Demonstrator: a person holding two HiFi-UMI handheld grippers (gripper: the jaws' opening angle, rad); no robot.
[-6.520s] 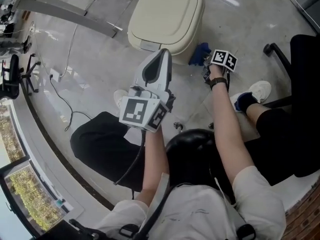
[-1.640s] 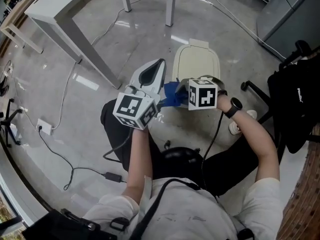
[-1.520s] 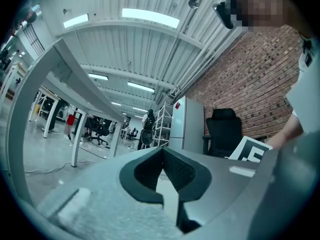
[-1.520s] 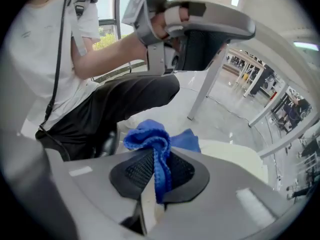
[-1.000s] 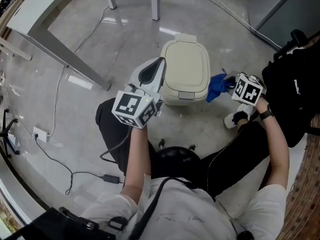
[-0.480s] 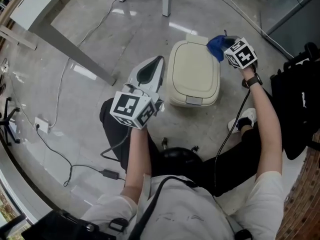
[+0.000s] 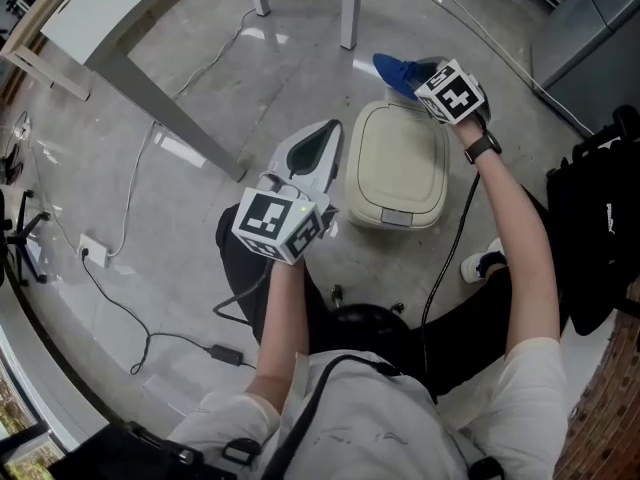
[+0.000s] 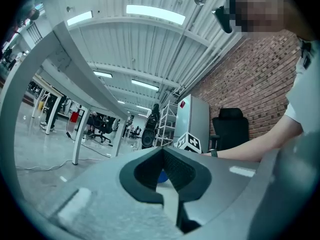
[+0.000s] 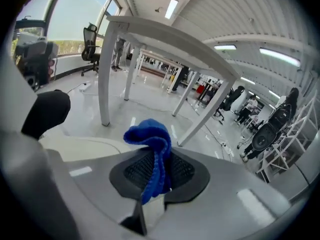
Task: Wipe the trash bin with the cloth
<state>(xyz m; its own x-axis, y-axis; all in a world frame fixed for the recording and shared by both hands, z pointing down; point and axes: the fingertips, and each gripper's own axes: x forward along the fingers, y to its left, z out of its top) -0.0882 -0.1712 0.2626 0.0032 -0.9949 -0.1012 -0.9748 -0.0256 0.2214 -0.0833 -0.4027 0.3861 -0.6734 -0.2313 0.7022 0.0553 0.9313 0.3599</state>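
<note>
A cream trash bin with a closed lid stands on the grey floor, seen from above in the head view. My right gripper hovers over the bin's far edge, shut on a blue cloth. In the right gripper view the blue cloth is pinched between the jaws, with the bin's lid low at the left. My left gripper is held up just left of the bin, jaws shut with nothing between them; in its own view the left gripper points out into the room.
A white table with legs stands behind the bin. Cables trail across the floor at the left. A black office chair with a bag is at the right. The person's legs and a white shoe sit close to the bin.
My right gripper has carried the blue cloth from the bin's right side, round its far right corner, to above its far edge. The left gripper has stayed beside the bin.
</note>
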